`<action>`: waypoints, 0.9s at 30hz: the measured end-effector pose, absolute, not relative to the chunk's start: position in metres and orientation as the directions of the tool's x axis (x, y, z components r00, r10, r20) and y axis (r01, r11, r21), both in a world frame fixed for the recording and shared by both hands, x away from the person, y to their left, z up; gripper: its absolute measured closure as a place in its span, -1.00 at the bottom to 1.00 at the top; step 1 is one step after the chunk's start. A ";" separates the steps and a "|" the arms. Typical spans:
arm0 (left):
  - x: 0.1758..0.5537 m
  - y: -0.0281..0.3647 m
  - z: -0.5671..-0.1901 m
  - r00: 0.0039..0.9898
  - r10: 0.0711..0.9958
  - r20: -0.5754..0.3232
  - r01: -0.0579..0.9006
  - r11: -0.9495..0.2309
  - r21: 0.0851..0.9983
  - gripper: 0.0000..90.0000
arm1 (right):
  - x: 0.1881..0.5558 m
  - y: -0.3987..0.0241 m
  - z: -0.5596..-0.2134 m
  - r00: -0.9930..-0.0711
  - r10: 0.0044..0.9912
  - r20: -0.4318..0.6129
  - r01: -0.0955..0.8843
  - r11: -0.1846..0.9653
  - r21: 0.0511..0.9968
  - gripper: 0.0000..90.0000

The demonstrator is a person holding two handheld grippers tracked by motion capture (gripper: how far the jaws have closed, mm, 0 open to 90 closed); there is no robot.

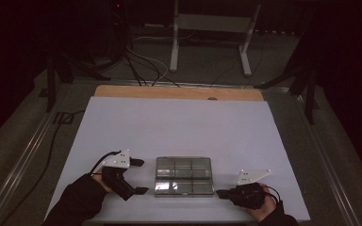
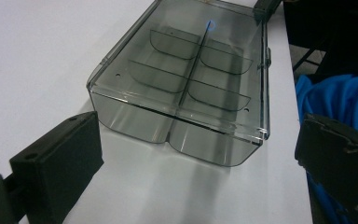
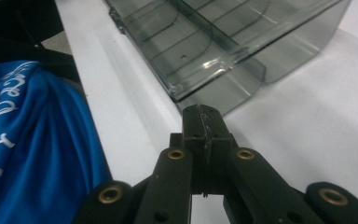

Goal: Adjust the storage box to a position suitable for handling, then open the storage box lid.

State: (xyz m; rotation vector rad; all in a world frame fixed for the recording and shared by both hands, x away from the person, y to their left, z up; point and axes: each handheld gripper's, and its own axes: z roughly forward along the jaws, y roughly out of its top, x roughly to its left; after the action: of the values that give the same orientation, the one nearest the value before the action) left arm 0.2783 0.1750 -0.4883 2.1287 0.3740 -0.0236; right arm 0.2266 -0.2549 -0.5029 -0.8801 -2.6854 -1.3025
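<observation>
A clear smoky plastic organiser box [image 1: 184, 175] with a shut lid and several compartments lies near the table's front edge. In the left gripper view the box [image 2: 186, 88] sits just ahead of the jaws. My left gripper [image 1: 139, 176] is open, its jaws spread wide just left of the box, nothing between them. My right gripper [image 1: 219, 193] is shut, jaws pressed together, its tip close to the box's front right corner. In the right gripper view the gripper [image 3: 201, 112] stops just short of the box [image 3: 223, 42]; nothing is held.
The white table top [image 1: 179, 122] stretches far behind the box, with a wooden strip [image 1: 179, 92] at its back edge. Cables and a white stand [image 1: 212, 28] are on the floor beyond. A blue garment [image 3: 23, 154] hangs below the table's near edge.
</observation>
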 end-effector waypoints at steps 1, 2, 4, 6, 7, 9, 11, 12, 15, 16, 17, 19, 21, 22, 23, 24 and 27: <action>0.279 0.175 -0.488 0.954 0.254 -0.160 0.272 -0.507 0.818 -0.94 | 0.226 -0.254 -0.503 -0.841 0.474 0.261 0.499 0.491 0.715 1.00; 0.279 0.175 -0.488 0.953 0.255 -0.161 0.274 -0.505 0.819 -0.94 | 0.226 -0.255 -0.503 -0.841 0.473 0.264 0.501 0.492 0.712 1.00; 0.278 0.176 -0.487 0.954 0.253 -0.161 0.272 -0.500 0.822 -0.94 | 0.226 -0.255 -0.503 -0.841 0.471 0.268 0.501 0.489 0.714 1.00; 0.278 0.176 -0.486 0.953 0.256 -0.160 0.271 -0.497 0.824 -0.94 | 0.225 -0.255 -0.503 -0.841 0.470 0.269 0.501 0.488 0.715 1.00; 0.277 0.176 -0.486 0.954 0.256 -0.157 0.269 -0.498 0.825 -0.94 | 0.225 -0.254 -0.503 -0.842 0.467 0.269 0.499 0.488 0.716 1.00; 0.278 0.176 -0.485 0.954 0.255 -0.157 0.268 -0.496 0.826 -0.94 | 0.225 -0.254 -0.503 -0.844 0.464 0.270 0.499 0.492 0.713 1.00; 0.279 0.176 -0.485 0.953 0.256 -0.160 0.271 -0.495 0.826 -0.94 | 0.225 -0.255 -0.504 -0.844 0.463 0.271 0.499 0.492 0.713 1.00; 0.279 0.176 -0.485 0.953 0.257 -0.162 0.273 -0.494 0.826 -0.94 | 0.225 -0.255 -0.503 -0.844 0.463 0.272 0.499 0.491 0.714 1.00; 0.280 0.176 -0.486 0.952 0.258 -0.164 0.276 -0.493 0.825 -0.94 | 0.225 -0.256 -0.503 -0.845 0.457 0.277 0.498 0.486 0.718 1.00; 0.279 0.176 -0.486 0.952 0.258 -0.162 0.274 -0.495 0.824 -0.94 | 0.225 -0.255 -0.503 -0.846 0.455 0.277 0.498 0.487 0.718 1.00; 0.279 0.176 -0.486 0.953 0.257 -0.161 0.273 -0.495 0.825 -0.94 | 0.225 -0.255 -0.503 -0.848 0.453 0.276 0.494 0.487 0.720 1.00; 0.278 0.177 -0.485 0.953 0.260 -0.159 0.272 -0.493 0.826 -0.94 | 0.225 -0.255 -0.502 -0.850 0.448 0.277 0.491 0.485 0.723 1.00; 0.277 0.178 -0.485 0.953 0.259 -0.157 0.270 -0.493 0.827 -0.94 | 0.225 -0.254 -0.502 -0.850 0.448 0.277 0.491 0.485 0.723 1.00; 0.277 0.178 -0.485 0.953 0.259 -0.155 0.269 -0.494 0.827 -0.94 | 0.225 -0.254 -0.501 -0.853 0.443 0.276 0.487 0.484 0.727 1.00; 0.277 0.178 -0.485 0.953 0.259 -0.156 0.270 -0.493 0.827 -0.94 | 0.225 -0.254 -0.501 -0.854 0.443 0.274 0.485 0.484 0.728 1.00; 0.278 0.178 -0.484 0.953 0.259 -0.157 0.270 -0.491 0.828 -0.94 | 0.225 -0.254 -0.501 -0.854 0.443 0.272 0.484 0.485 0.728 1.00; 0.278 0.177 -0.485 0.954 0.256 -0.159 0.270 -0.492 0.828 -0.94 | 0.226 -0.253 -0.502 -0.853 0.444 0.275 0.487 0.484 0.727 1.00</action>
State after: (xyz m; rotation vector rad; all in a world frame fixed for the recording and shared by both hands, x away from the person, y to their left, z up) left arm 0.2780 0.1770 -0.4850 2.1067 0.3708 -0.0176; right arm 0.2255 -0.2535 -0.5017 -0.8357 -2.6632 -1.3302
